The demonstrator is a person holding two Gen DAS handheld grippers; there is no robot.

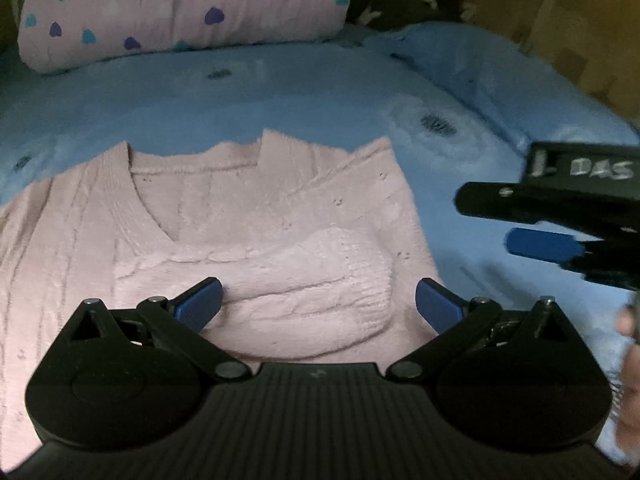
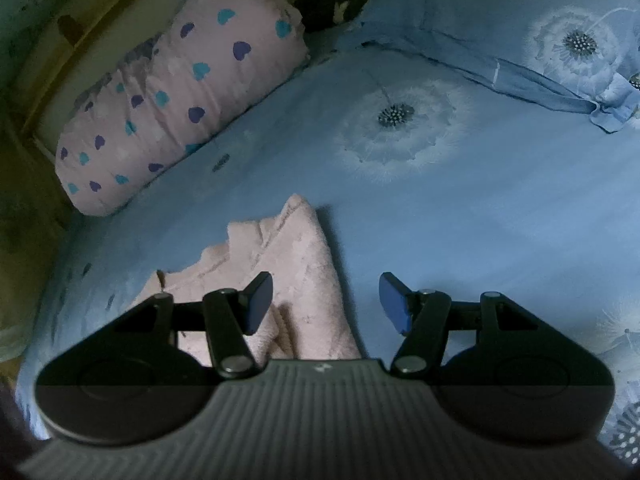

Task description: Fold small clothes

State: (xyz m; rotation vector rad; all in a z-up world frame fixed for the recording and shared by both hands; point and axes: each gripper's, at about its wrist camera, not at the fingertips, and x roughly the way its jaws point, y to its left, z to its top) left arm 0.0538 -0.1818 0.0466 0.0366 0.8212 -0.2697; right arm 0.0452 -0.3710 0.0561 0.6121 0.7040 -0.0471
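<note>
A pale pink knitted V-neck sweater lies flat on the blue bedsheet, neckline toward the pillows. One sleeve is folded across its chest. My left gripper hovers open over that folded sleeve, its blue pads on either side of the cuff and not pressing it. In the right wrist view only the sweater's right shoulder and side show. My right gripper stands open over that edge, one pad above the knit and the other above bare sheet. It also reaches in from the right edge of the left wrist view.
A pink pillow with blue and purple hearts lies at the head of the bed. Beside it sit a blue dandelion-print pillow and a dark cloth. A wooden bed frame runs behind. Bare sheet stretches to the sweater's right.
</note>
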